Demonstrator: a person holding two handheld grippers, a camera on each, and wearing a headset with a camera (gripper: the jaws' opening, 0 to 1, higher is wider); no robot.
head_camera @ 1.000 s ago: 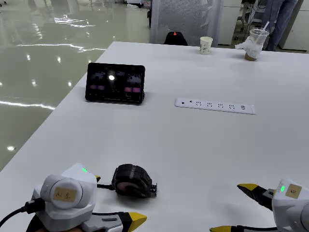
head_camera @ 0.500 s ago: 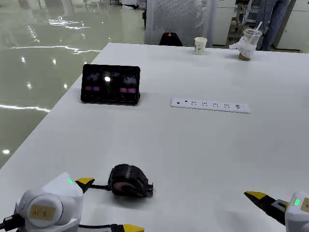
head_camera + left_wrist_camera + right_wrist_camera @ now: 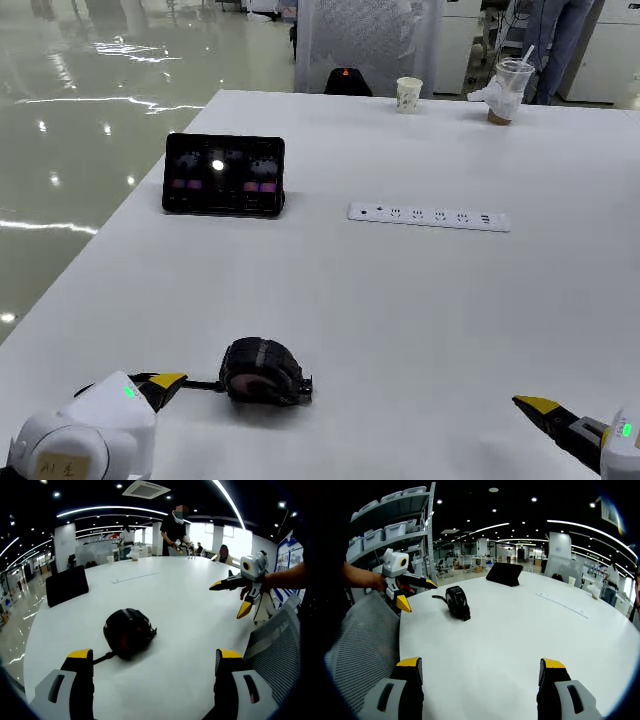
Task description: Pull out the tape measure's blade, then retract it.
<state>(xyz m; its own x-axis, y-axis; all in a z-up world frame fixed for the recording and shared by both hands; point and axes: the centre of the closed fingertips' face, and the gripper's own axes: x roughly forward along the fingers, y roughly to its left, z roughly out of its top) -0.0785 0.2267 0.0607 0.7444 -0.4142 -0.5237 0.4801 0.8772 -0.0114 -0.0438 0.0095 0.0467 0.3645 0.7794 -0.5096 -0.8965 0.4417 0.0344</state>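
Right gripper view shows left gripper (image 3: 419, 597) fingers (image 3: 422, 583) spread near tape measure (image 3: 457, 602).

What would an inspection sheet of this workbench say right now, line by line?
Surface: white table, clean looking.
Job's things: black tape measure lying near the front edge, no blade pulled out, strap toward the left gripper.
Clutter: tablet propped up, power strip, paper cup, plastic cup with a straw at the far edge.
Grippers: left gripper open, just short of the tape measure; right gripper open, off to the side, holding nothing.
Cables: nothing seen.
Surroundings: glossy floor, mesh chair, a person standing beyond the table.
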